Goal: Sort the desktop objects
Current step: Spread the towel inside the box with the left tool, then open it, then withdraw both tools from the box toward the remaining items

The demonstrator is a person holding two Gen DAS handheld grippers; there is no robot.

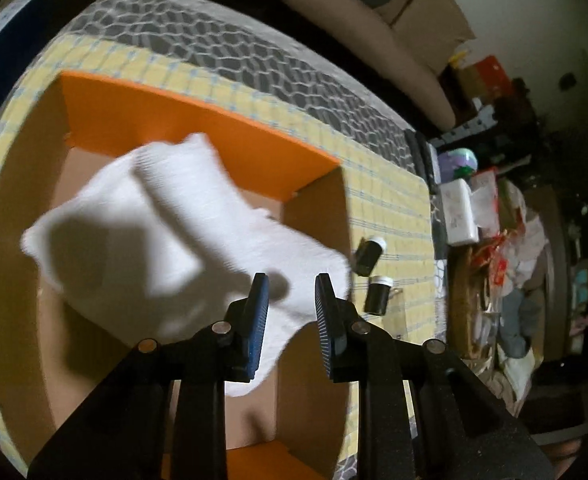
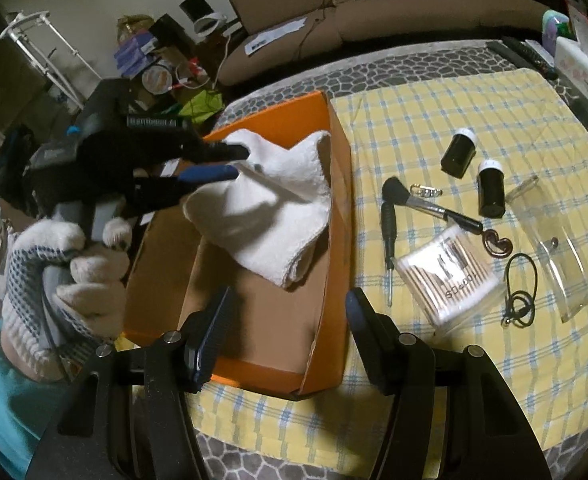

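Observation:
An orange cardboard box [image 1: 174, 120] [image 2: 336, 144] stands open on the yellow checked cloth [image 2: 434, 96]. A white towel [image 1: 174, 220] [image 2: 278, 208] lies crumpled inside it, one end against the box's right wall. My left gripper [image 1: 292, 280] [image 2: 236, 162] hovers just above the towel's left edge, its jaws a narrow gap apart with nothing pinched between them. A gloved hand [image 2: 74, 272] holds it. My right gripper [image 2: 290, 308] stands open over the box's near end, empty.
On the cloth right of the box lie two black bottles with white caps [image 2: 459, 154] [image 2: 491, 192], a makeup brush [image 2: 418, 202], a screwdriver [image 2: 388, 240], a cotton swab pack [image 2: 450, 280], a black cord [image 2: 520, 284] and a clear plastic case [image 2: 554, 252]. A sofa [image 2: 414, 12] stands behind the table.

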